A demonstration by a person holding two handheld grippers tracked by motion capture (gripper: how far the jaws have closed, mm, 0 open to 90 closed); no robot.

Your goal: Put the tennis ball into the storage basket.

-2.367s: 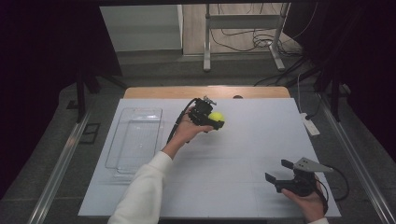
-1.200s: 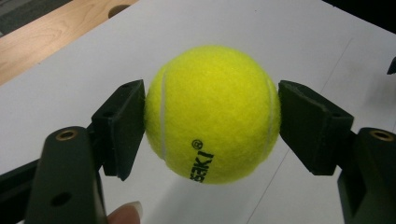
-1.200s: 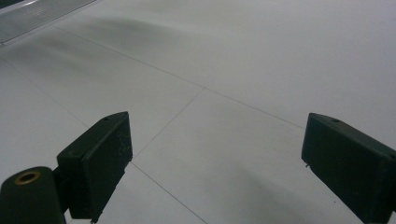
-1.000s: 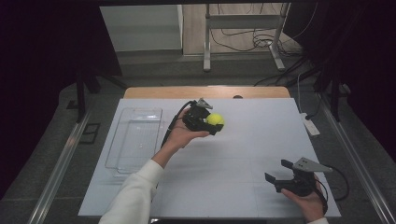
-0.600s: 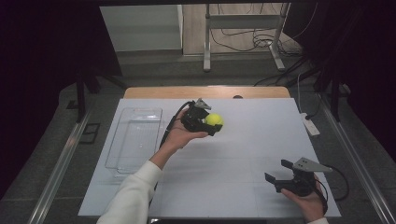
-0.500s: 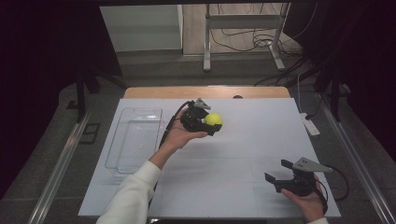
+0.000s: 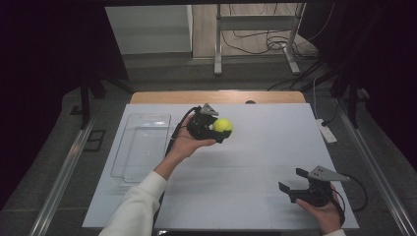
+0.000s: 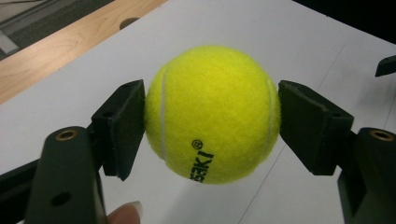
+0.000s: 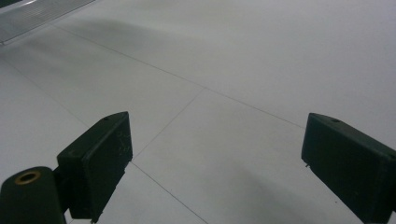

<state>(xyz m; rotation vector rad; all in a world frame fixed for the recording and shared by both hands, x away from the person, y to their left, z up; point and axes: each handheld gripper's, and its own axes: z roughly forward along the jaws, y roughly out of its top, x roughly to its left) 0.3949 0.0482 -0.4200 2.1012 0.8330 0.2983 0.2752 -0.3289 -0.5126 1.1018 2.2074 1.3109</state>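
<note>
A yellow tennis ball (image 7: 223,125) (image 8: 212,113) is clamped between the two black jaws of my left gripper (image 7: 220,129) (image 8: 210,119), which is held above the middle of the white table (image 7: 246,167). Black print runs along the ball's underside. My right gripper (image 7: 293,181) (image 9: 217,158) rests low near the table's front right corner, jaws wide apart with only bare table surface between them.
A clear plastic tray (image 7: 141,146) lies on the left part of the table. A white power strip (image 7: 326,131) sits off the right edge. A strip of wooden tabletop (image 7: 216,97) shows beyond the white sheet.
The left gripper with the ball has drifted slightly back and to the left and now holds about steady. The right gripper has not moved.
</note>
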